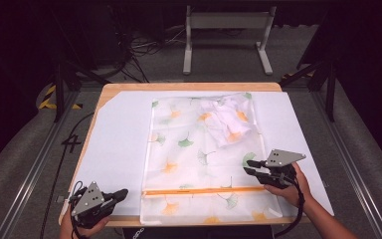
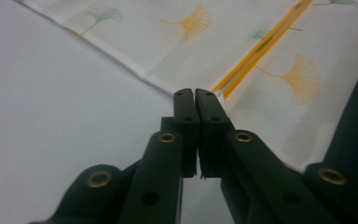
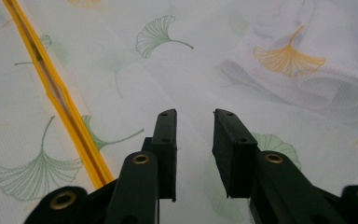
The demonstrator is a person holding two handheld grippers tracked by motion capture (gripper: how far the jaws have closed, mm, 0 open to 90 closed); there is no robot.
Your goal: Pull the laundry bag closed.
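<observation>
Nearest, the left gripper (image 1: pixel 121 194), jaws together on nothing, sits just off the near left end of the bag's (image 1: pixel 199 149) orange zipper (image 1: pixel 204 190), the right gripper (image 1: pixel 248 167), jaws apart, hovers over the bag's right edge beyond the zipper, and crumpled cloth (image 1: pixel 226 119) lies inside the bag's far right corner.

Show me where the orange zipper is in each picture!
High view: the orange zipper runs straight across the leaf-print bag, near the bottom.
Left gripper view: top right, slanting.
Right gripper view: left side, slanting down.
Shared landmark: the bag's leaf prints.
</observation>
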